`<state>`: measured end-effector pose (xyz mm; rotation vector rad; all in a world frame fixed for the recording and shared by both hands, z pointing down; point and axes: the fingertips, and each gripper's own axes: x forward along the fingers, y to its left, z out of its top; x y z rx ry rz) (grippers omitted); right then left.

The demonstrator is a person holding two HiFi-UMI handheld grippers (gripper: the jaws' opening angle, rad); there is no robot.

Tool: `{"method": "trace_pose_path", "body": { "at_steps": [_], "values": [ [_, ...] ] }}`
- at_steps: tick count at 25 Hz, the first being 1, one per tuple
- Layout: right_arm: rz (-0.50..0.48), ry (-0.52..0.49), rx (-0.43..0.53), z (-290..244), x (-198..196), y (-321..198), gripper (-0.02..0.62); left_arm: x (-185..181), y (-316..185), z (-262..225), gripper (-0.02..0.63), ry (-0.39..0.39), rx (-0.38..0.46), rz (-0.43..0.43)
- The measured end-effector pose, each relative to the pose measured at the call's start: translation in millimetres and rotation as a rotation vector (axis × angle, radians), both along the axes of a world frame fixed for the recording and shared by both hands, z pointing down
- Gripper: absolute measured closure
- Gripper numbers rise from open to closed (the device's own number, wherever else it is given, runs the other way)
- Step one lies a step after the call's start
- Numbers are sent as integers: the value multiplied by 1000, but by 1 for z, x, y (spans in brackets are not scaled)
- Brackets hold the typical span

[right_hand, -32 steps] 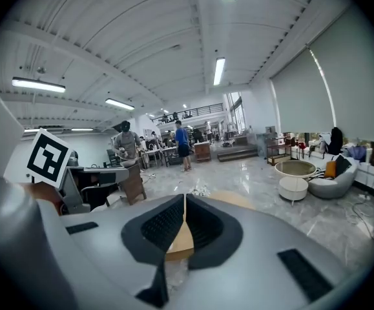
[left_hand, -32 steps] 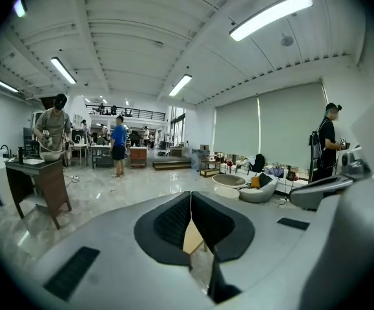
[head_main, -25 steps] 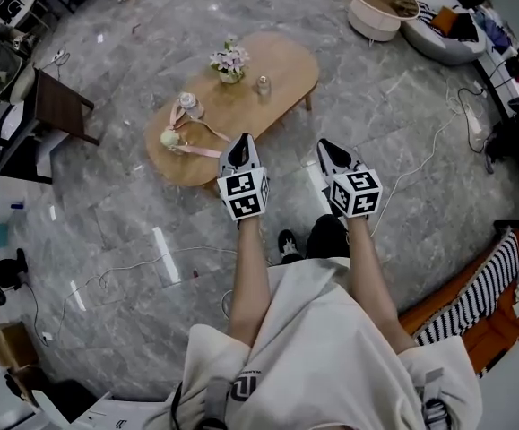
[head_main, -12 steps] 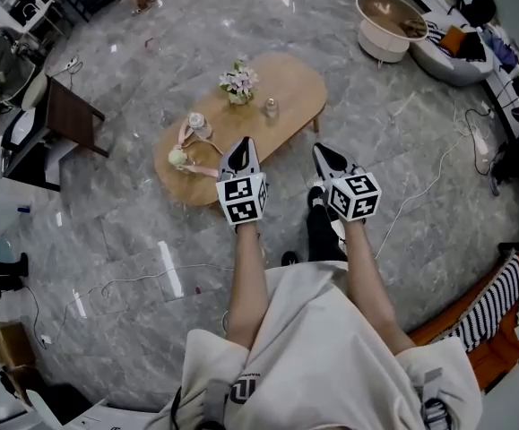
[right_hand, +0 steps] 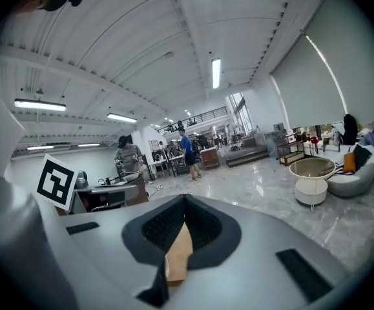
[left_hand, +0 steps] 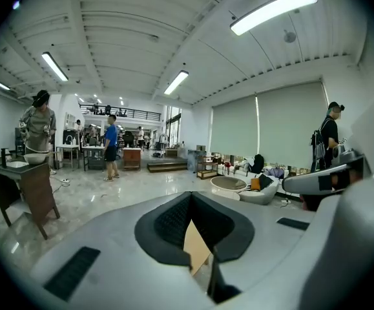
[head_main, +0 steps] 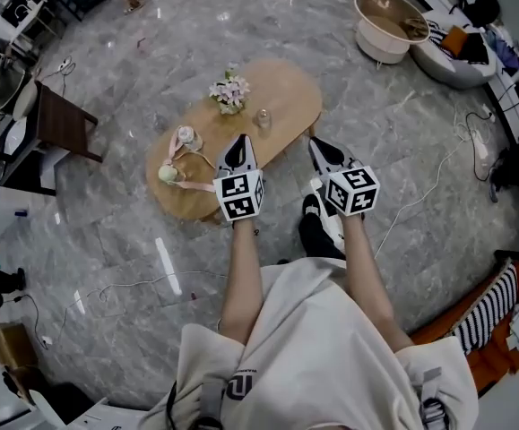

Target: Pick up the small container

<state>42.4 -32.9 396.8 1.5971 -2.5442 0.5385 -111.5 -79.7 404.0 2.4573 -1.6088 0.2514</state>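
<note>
Two hand-held grippers have been carried forward over the last second, so the stretch of grey, veined, polished stone floor (head_main: 402,97) between them and the low oval table of pale wood (head_main: 286,70) has been closed. The left gripper (head_main: 239,141) is now seen over the table's near edge. The right gripper (head_main: 318,144) is just off the table's near-right end, above the floor. Both pairs of jaws are pressed together with nothing held; only a tan sliver, probably tabletop, is glimpsed below each pair. The approach is judged nearly complete, and the jaws would have to be parted before any grasp.

The floor is glossy and mirrors the ceiling lights. The tabletop is smooth, matt and rounded at both ends. A small bunch of pale pink and white flowers in a vase (head_main: 229,92) stands towards its far edge. The small clear, glass-like container (head_main: 263,118), taken to be the task's thing, stands upright just right of the flowers, near and beyond the left gripper's tip, untouched. Its lid and contents are too small to be made out.
</note>
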Motion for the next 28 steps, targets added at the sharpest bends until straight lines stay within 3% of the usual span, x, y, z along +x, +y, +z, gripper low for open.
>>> {"method": "trace_pose_path", "body": {
  "at_steps": [10, 19, 24, 28],
  "values": [
    [10, -51, -29, 5, 47, -90, 528, 46, -81, -5, 598, -45, -8, 43],
    [-58, -21, -26, 4, 73, -160, 526, 62, -136, -8, 598, -12, -8, -54],
    [-98, -15, -33, 20, 80, -177, 526, 61, -145, 12, 598, -1, -31, -131],
    [-72, -67, -81, 43, 92, -178, 526, 58, -135, 39, 598, 4, -85, -184]
  ]
}}
